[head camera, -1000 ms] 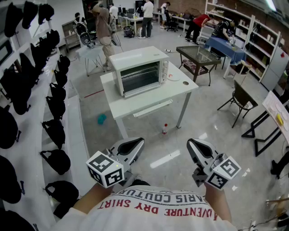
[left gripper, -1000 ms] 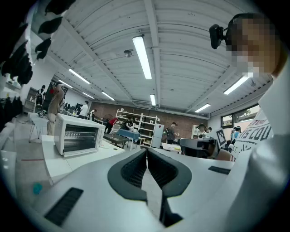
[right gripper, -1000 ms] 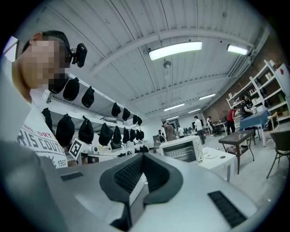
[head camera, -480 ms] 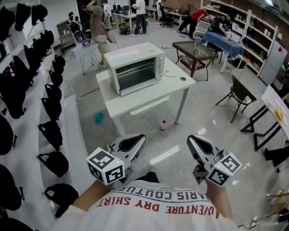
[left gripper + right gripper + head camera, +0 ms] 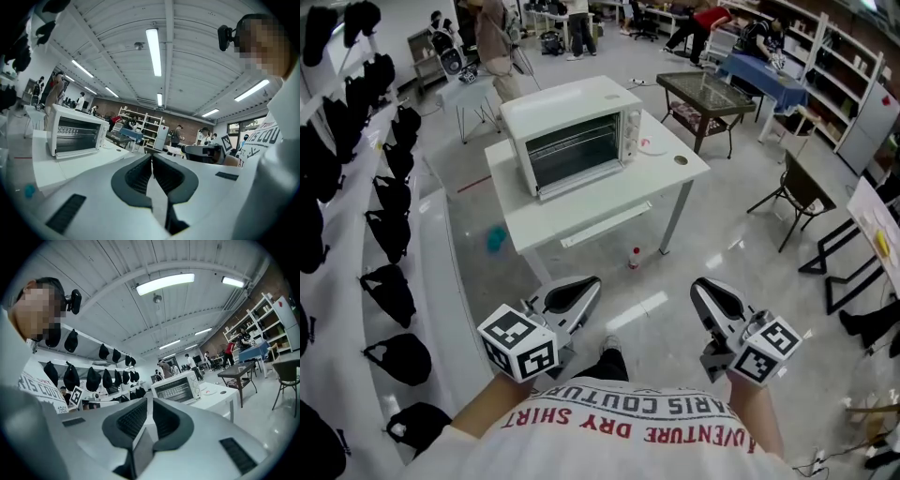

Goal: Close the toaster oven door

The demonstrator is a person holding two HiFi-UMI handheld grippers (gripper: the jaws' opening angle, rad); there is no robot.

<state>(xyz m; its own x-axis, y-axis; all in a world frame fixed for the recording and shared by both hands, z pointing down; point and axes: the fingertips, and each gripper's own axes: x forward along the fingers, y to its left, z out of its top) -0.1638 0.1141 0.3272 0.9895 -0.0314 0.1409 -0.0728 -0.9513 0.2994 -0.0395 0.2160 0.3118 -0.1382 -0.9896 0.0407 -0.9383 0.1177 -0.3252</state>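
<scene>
Grey workshop floor fills most of the head view. A white desk (image 5: 609, 211) stands well ahead of me and carries the toaster oven (image 5: 572, 141) with its glass front turned my way. The door looks upright against the body, but from this range I cannot tell whether it is fully shut. The left gripper (image 5: 584, 285) and right gripper (image 5: 707, 287) are both held low in front of my chest, side by side and well apart from the desk. I judge this a carrying posture for the approach, not a reach.

Left gripper view: the fingers are clenched tip to tip with nothing between them. The toaster oven (image 5: 75, 136) sits far off at the left on the desk (image 5: 70, 164), so no contact is possible yet.

Right gripper view: the fingers are likewise pressed together and empty. The toaster oven (image 5: 177, 387) shows beyond them on the desk (image 5: 213, 397), distant.

Assessment: closed fingers suit a push on the door, which needs no grasp. The approach remains to be made first.
</scene>
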